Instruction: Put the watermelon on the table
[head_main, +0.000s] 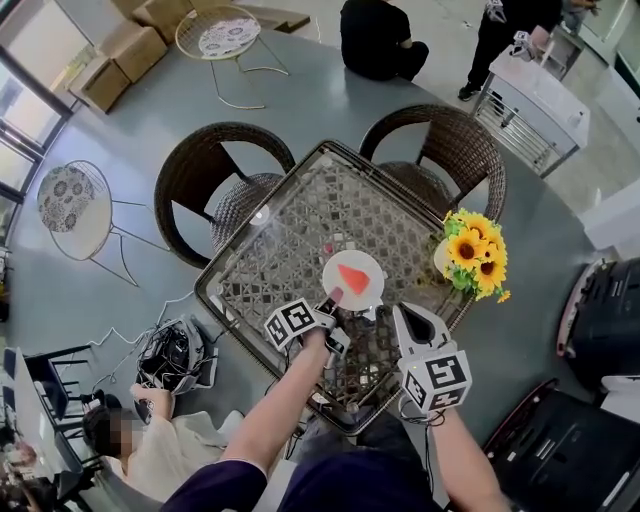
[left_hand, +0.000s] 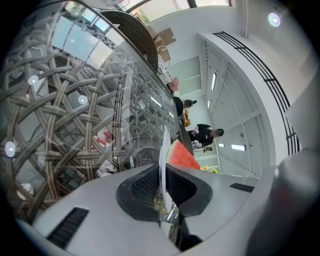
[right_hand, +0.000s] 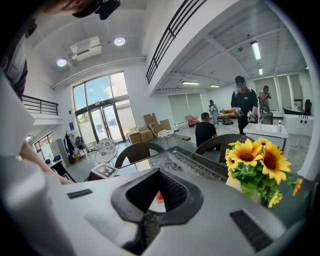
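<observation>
Over the table, left gripper pinches plate bearing watermelon; right gripper spread, empty; release probably remains.

The square counter, a clear glass top over woven grey-brown wicker in a dark frame, stands corner-on to the person. A pale vase of yellow sunflowers stands at its right corner. Toward the near edge is a round white plate bearing a red watermelon wedge. The left tongs pinch the plate's near rim. Whether the plate rests on the glass or hangs just above it cannot be told.
</observation>
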